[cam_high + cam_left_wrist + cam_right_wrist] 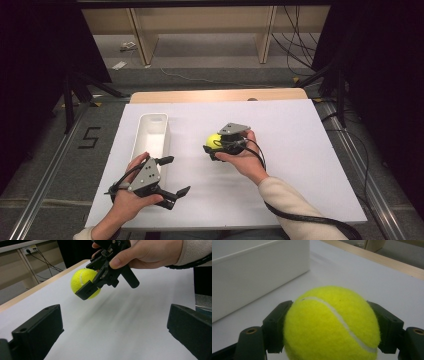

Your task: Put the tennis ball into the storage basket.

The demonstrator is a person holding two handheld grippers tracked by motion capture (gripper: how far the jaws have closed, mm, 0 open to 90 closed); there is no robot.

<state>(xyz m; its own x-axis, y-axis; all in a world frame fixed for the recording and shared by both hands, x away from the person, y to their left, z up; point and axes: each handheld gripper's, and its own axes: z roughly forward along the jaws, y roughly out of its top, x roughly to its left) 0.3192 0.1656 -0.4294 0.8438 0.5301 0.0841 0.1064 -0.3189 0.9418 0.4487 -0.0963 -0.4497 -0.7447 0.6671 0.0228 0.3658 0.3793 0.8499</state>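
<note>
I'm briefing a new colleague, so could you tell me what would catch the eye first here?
The bright yellow tennis ball, clamped between the jaws of the right gripper above the middle of the white table. Next, the long white tray to its left, with the open left gripper near the tray's near end.

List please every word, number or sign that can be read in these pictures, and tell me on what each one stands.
"5": a black mark on the grey floor, left of the table.
The tennis ball held in the right gripper shows a white seam, with no readable print.
The white bin and the left gripper bear no readable text.
</note>
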